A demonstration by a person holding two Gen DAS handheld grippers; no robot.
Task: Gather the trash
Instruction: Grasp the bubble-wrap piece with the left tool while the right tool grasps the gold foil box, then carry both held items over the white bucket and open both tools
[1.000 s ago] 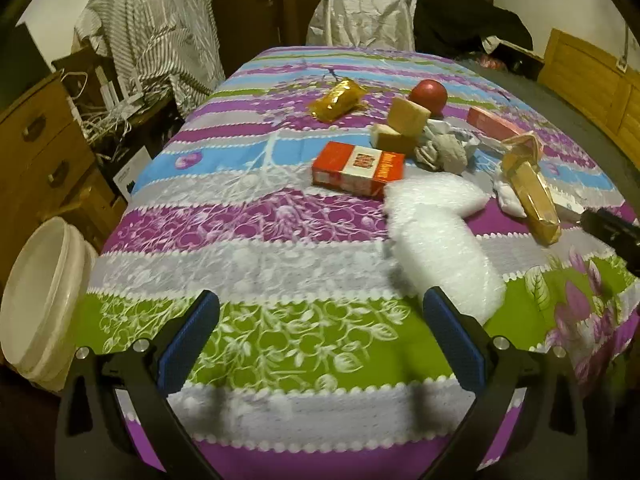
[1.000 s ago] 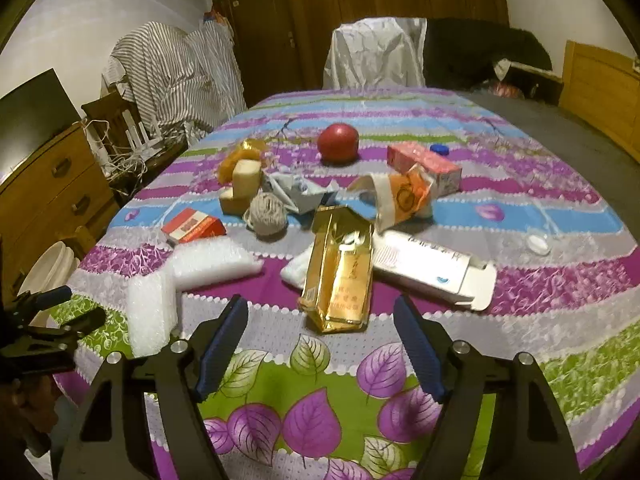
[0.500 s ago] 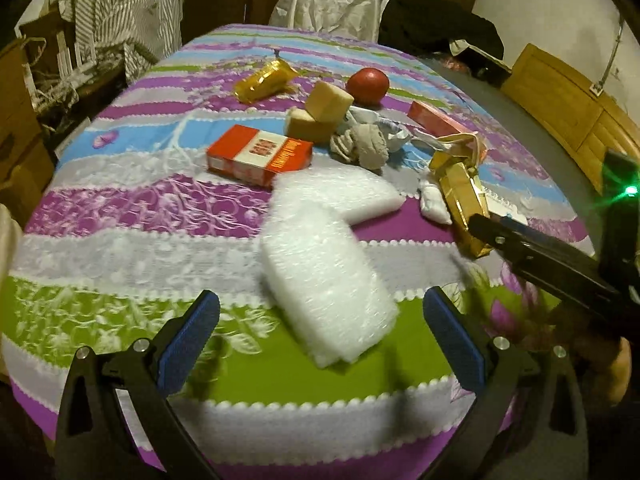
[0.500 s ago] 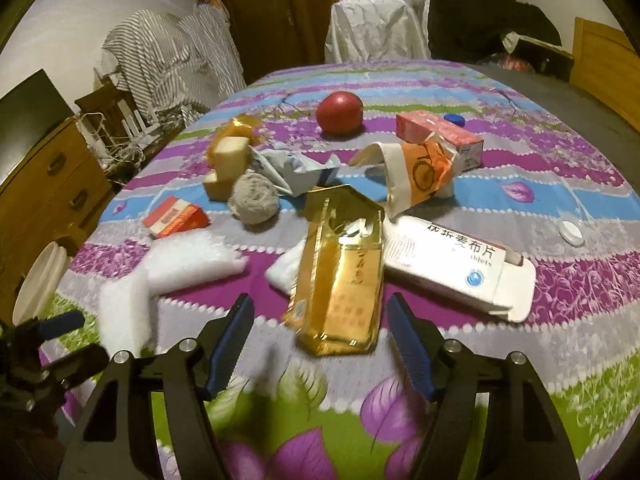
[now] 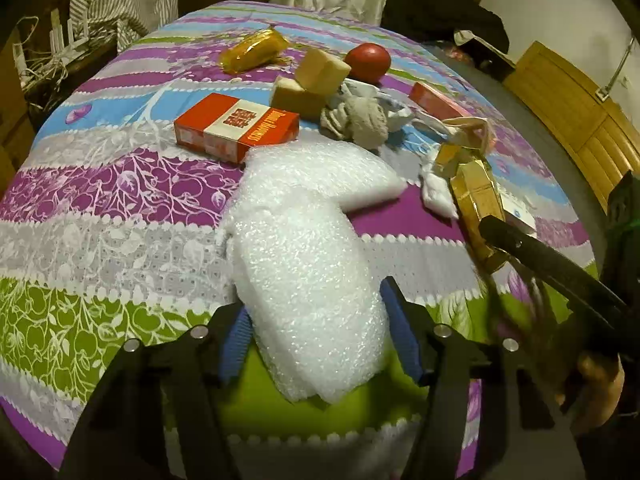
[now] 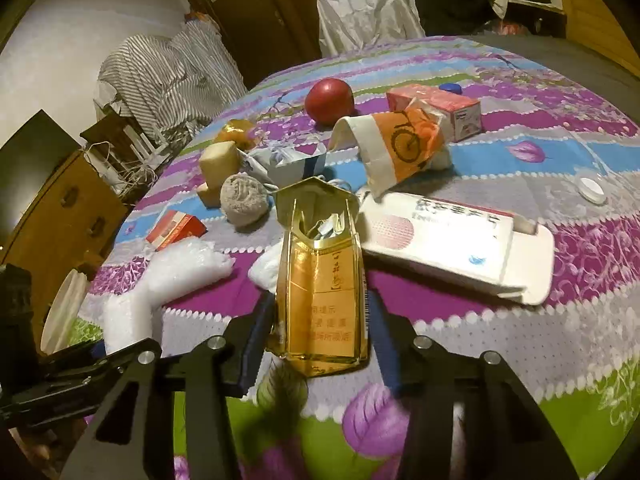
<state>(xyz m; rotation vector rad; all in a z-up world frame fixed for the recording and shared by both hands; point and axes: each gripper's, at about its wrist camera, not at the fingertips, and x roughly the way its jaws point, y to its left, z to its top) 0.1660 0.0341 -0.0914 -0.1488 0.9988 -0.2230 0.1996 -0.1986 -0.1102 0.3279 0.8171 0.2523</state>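
An L-shaped piece of white bubble wrap (image 5: 304, 264) lies near the front of the flowered tablecloth (image 5: 100, 208). My left gripper (image 5: 318, 338) straddles its near end, jaws closing, with both blue pads against its sides. An open gold packet (image 6: 320, 280) lies lengthwise in front of my right gripper (image 6: 320, 336). That gripper's jaws are closing too, and their pads touch the packet's sides. From the left wrist, the gold packet (image 5: 478, 196) shows with the right gripper's dark finger over its near end. The bubble wrap (image 6: 160, 280) lies left of the packet.
Further back lie a red cigarette box (image 5: 236, 126), tan blocks (image 5: 320, 72), a grey wad (image 6: 244, 198), a red ball (image 6: 330, 100), an orange-and-white bag (image 6: 400, 144), a pink box (image 6: 440, 110) and a white medicine box (image 6: 452, 248). A pale bowl (image 6: 64, 312) sits beyond the table's left edge.
Both grippers moved forward and down over the table. The left jaws narrowed from wide apart onto the bubble wrap. The right jaws narrowed around the gold packet.
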